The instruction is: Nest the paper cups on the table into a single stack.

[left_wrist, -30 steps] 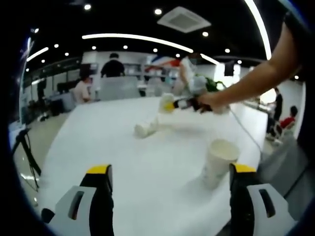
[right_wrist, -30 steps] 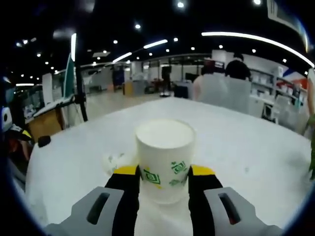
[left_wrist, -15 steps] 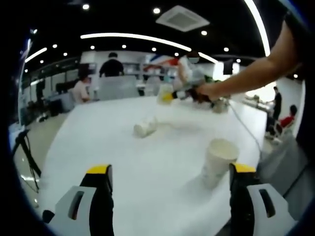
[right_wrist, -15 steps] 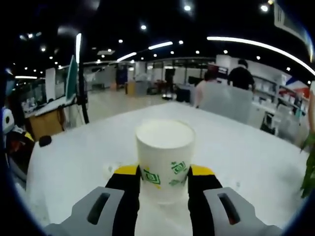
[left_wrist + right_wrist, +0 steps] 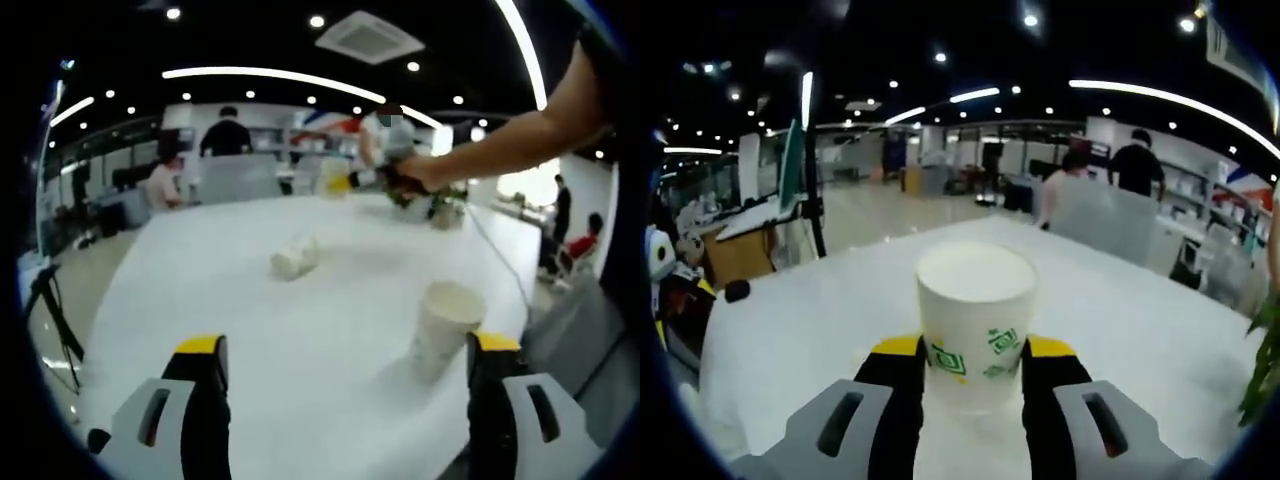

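Paper cups sat apart on the white counter (image 5: 200, 290) in the left gripper view: an upright cup (image 5: 444, 329) stood just beside the right jaw of the left hand-held gripper (image 5: 345, 375), whose jaws were spread wide, and a tipped cup (image 5: 293, 258) lay farther off. The right hand-held gripper (image 5: 352, 182) showed at the far side, carrying a cup. In the right gripper view, the right hand-held gripper (image 5: 973, 372) pinched a green-printed cup (image 5: 975, 325) upright above the counter (image 5: 790, 330).
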`<act>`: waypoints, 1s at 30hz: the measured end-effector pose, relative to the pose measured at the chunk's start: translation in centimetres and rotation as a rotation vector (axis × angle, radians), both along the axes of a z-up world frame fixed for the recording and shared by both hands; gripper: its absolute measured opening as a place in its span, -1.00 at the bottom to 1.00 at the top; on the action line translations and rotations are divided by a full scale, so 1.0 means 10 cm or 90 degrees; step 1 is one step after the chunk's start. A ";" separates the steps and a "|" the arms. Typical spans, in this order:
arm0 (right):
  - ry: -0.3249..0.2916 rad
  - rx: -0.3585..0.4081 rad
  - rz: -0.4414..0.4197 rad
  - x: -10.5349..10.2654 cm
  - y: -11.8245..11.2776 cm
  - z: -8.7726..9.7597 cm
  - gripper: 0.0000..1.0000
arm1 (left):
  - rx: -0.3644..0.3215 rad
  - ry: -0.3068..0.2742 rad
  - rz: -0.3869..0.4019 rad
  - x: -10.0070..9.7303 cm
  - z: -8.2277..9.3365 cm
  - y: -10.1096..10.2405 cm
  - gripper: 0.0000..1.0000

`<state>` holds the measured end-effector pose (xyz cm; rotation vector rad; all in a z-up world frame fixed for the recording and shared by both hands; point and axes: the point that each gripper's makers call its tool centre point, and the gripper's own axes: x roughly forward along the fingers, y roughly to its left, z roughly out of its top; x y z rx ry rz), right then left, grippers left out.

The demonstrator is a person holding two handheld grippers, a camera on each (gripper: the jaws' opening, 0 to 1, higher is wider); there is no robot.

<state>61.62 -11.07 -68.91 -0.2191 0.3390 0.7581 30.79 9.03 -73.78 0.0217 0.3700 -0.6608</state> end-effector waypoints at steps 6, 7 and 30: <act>0.003 0.003 0.000 -0.03 0.01 0.01 -0.30 | -0.006 -0.010 0.004 0.03 0.05 -0.01 0.96; 0.004 0.005 -0.001 -0.03 0.01 0.01 -0.30 | -0.007 -0.009 0.003 0.04 0.05 -0.01 0.96; 0.018 0.021 0.015 -0.34 0.04 0.15 -0.29 | -0.021 -0.025 0.004 0.04 0.25 -0.04 0.96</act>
